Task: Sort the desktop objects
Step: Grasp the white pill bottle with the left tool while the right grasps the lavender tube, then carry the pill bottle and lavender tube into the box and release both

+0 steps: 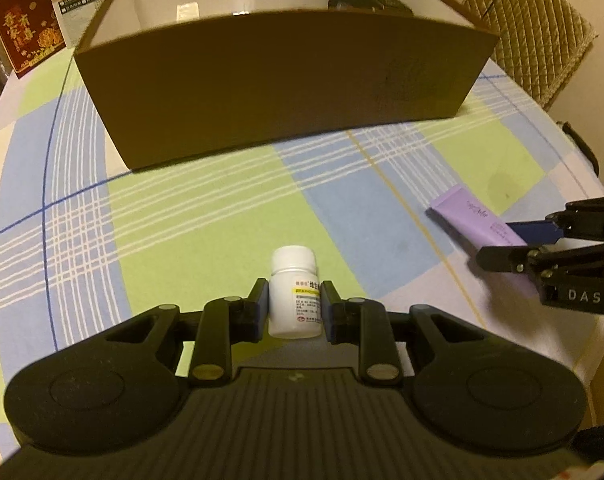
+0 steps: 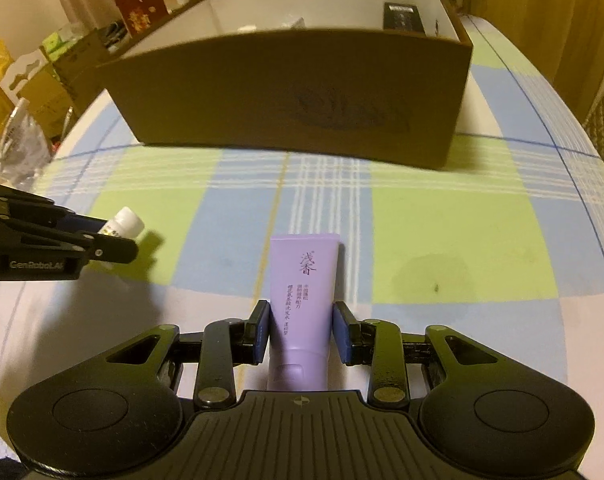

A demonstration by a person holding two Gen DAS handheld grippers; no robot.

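A small white pill bottle [image 1: 293, 280] with a white cap stands between my left gripper's pads, and my left gripper [image 1: 294, 308] is shut on it. In the right wrist view the same bottle [image 2: 127, 220] pokes out of the left gripper [image 2: 115, 236] at the left edge. A purple tube [image 2: 304, 272] with dark printed characters lies along my right gripper [image 2: 302, 320], both pads against its sides. From the left wrist view, the tube [image 1: 470, 216] sticks out of the right gripper [image 1: 498, 245] just above the checked tablecloth. A brown open-topped box [image 1: 261, 80] stands behind both.
The box [image 2: 285, 92] has white inner walls and holds a black item [image 2: 402, 16]. A quilted chair [image 1: 530, 28] stands at the back right and a red card [image 1: 21, 20] at the back left. Bags and cartons [image 2: 21, 92] crowd the table's left side. A dark stain [image 2: 430, 276] marks the cloth.
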